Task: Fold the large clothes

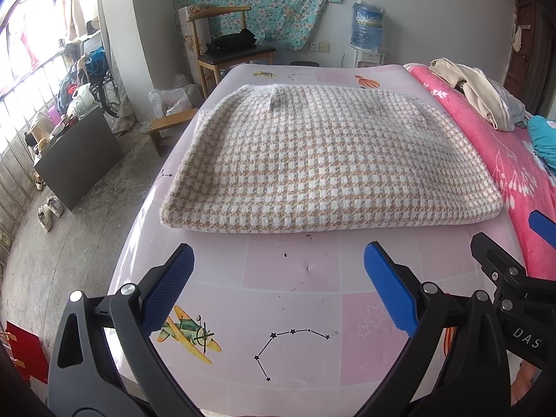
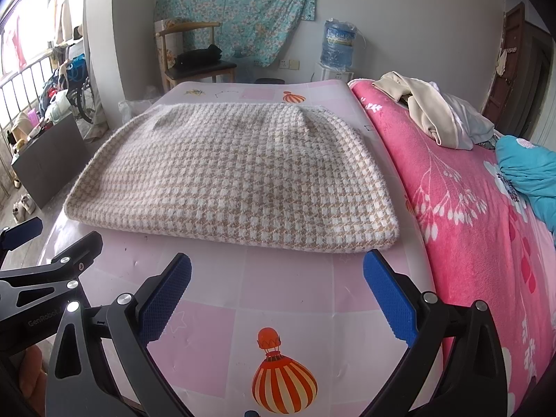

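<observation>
Nearest us, both tongs hang released over the near end of the desk [image 1: 292, 274]: our left tongs [image 1: 278, 288] above the printed aeroplane, our right tongs [image 2: 278, 293] above the printed balloon, neither touching cloth. Just beyond them lies the houndstooth garment [image 1: 312, 160], already folded into a thick rectangle in the middle of the desk, its near edge doubled over. We judge the fold nearly finished; a further halving would call for gripping both near corners together and carrying them to the far edge. Right of the desk, loose clothes [image 2: 434, 111] sit heaped on the pink bed [image 2: 469, 208]. No containers show.
</observation>
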`<state>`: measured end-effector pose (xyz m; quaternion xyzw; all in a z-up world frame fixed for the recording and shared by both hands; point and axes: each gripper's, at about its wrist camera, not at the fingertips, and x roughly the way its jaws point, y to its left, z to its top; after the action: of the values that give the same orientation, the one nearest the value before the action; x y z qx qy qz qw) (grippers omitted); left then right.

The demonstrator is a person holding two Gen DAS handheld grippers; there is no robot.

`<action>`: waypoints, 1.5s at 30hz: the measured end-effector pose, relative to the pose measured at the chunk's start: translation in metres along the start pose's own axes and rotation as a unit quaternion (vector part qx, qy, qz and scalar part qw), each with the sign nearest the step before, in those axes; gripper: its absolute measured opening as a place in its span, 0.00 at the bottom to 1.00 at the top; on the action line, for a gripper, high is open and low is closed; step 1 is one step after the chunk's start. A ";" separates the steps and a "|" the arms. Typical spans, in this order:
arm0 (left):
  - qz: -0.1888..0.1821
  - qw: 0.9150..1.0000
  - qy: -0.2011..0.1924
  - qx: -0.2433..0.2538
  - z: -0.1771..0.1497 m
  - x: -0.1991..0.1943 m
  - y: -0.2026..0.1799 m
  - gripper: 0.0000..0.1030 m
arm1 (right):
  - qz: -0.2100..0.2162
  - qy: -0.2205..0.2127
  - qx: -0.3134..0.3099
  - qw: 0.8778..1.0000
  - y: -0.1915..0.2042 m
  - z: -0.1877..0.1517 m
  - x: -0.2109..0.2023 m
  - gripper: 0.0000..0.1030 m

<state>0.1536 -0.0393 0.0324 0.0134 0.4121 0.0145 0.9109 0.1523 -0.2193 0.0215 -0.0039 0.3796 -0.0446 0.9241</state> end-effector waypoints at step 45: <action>0.000 1.000 -0.001 0.001 0.000 0.000 0.000 0.92 | 0.000 0.001 0.001 1.000 -0.002 -0.002 0.001 0.94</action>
<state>0.1534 -0.0395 0.0325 0.0141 0.4116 0.0146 0.9111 0.1513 -0.2216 0.0194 -0.0032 0.3801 -0.0454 0.9238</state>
